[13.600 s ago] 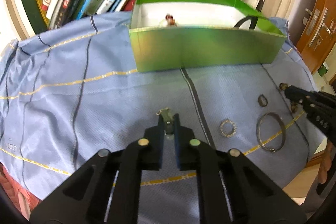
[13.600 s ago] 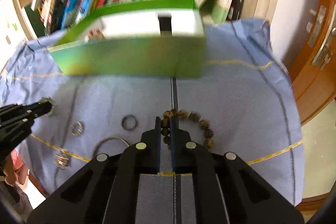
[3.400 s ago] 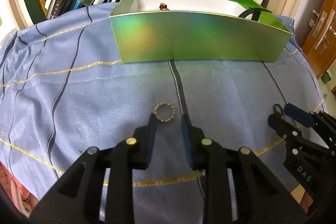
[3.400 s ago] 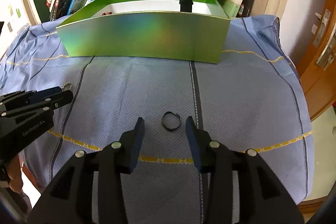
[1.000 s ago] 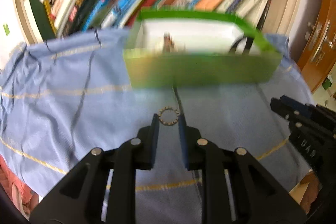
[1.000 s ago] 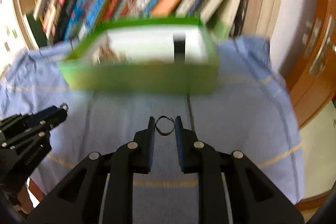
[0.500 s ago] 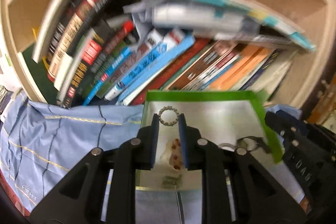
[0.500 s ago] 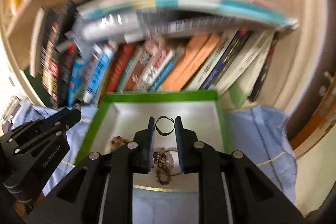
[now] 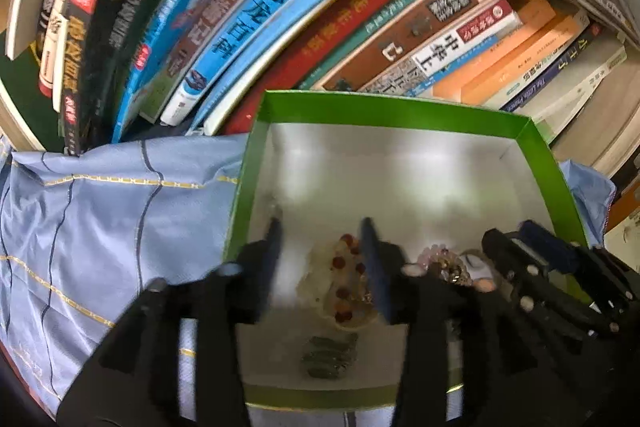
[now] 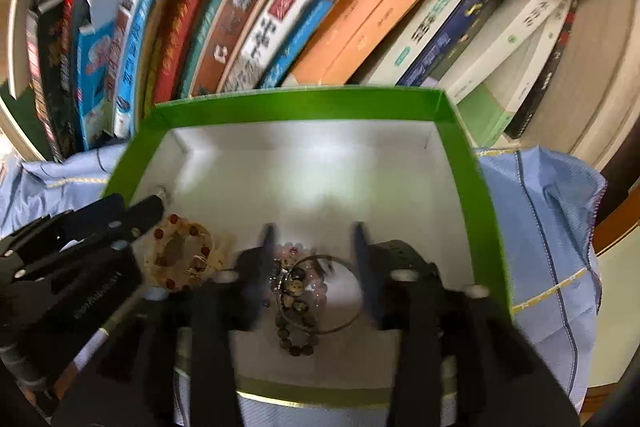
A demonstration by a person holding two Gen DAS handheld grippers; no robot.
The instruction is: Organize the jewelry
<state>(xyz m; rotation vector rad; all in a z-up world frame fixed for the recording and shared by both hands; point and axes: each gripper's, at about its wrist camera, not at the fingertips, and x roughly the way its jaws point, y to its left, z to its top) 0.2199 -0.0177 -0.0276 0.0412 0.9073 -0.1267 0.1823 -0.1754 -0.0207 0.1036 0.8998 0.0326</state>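
Jewelry's all piled in the green box (image 10: 472, 187) with the shiny silver floor: a red-beaded bracelet (image 9: 348, 283), dark bead strand (image 10: 294, 311), thin wire bangle (image 10: 344, 323). Left gripper (image 9: 322, 231) and right gripper (image 10: 312, 235) both hang spread wide, empty. Blue cloth (image 9: 100, 219) underneath.

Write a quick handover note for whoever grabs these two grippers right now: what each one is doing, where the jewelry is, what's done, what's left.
Left tongs: open, empty, over the green box.
Right tongs: open, empty, over the same box.
In the box: red-beaded bracelet, thin bangle over a dark bead bracelet, pinkish bead bracelet, a small dark piece by the near wall.
Done: these pieces are in the box.
Left: the blue cloth in front of the box is out of view; check it for strays.
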